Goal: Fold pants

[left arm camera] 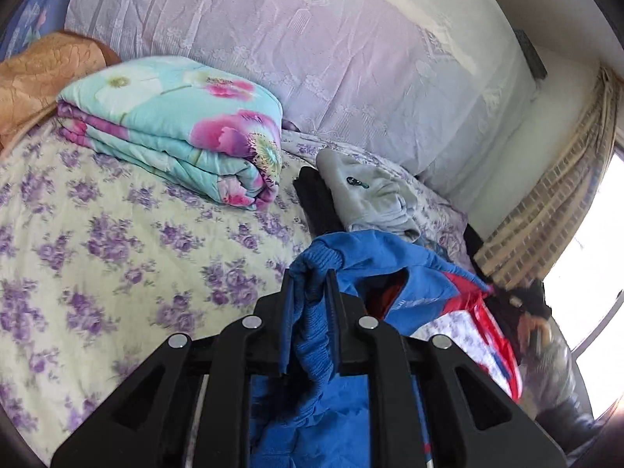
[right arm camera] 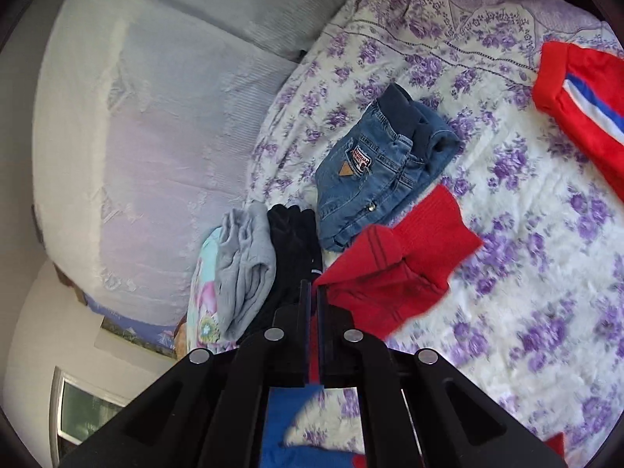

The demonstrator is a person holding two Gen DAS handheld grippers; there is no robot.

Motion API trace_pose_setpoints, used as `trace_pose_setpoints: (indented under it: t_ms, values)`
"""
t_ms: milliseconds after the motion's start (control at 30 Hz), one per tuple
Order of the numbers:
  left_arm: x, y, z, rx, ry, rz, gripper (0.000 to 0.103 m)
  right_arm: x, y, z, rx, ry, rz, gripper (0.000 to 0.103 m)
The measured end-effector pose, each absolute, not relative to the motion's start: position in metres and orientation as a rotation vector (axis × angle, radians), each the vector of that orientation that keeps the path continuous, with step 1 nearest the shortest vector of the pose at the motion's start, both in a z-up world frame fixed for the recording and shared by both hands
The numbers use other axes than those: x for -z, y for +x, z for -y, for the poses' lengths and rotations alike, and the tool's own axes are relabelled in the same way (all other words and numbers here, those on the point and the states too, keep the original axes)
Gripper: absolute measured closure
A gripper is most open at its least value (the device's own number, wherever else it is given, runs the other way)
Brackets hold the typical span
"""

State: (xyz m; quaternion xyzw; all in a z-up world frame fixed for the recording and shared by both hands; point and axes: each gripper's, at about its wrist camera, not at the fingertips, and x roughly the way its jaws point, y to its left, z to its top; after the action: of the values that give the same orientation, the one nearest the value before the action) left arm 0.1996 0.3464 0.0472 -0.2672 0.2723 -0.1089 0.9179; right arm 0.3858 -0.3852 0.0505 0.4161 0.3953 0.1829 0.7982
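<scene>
My left gripper [left arm camera: 311, 279] is shut on the ribbed waistband of blue pants [left arm camera: 374, 261] with red and white trim, held up above the bed. My right gripper [right arm camera: 312, 288] is shut on the red ribbed edge of the same garment [right arm camera: 394, 269], which spreads red fabric to the right of the fingers. Blue cloth [right arm camera: 288, 409] hangs below the right fingers.
The bed has a purple-flowered sheet [left arm camera: 97, 234] and a lace-covered headboard [left arm camera: 273, 39]. A folded floral quilt [left arm camera: 175, 124], grey clothes [left arm camera: 370, 195] and black clothes [left arm camera: 316, 202] lie there. Folded jeans [right arm camera: 374, 167] and a red striped garment [right arm camera: 577, 101] lie in the right view.
</scene>
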Motion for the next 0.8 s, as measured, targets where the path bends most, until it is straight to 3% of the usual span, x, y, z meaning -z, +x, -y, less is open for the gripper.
trace_pose_setpoints:
  t_ms: [267,567,800]
  values:
    - [0.039,0.201,-0.342,0.199,-0.606,-0.73,0.086,0.021,0.303,0.413,-0.377,0.946,-0.959,0.101]
    - [-0.015,0.15,-0.348,0.247,-0.585,-0.507,0.089,0.004,0.273,0.43,-0.411,0.96,-0.861,0.101]
    - [0.001,0.15,-0.302,0.318,-0.656,-0.708,0.089,0.04,0.253,0.457,-0.346,1.048,-0.901,0.101]
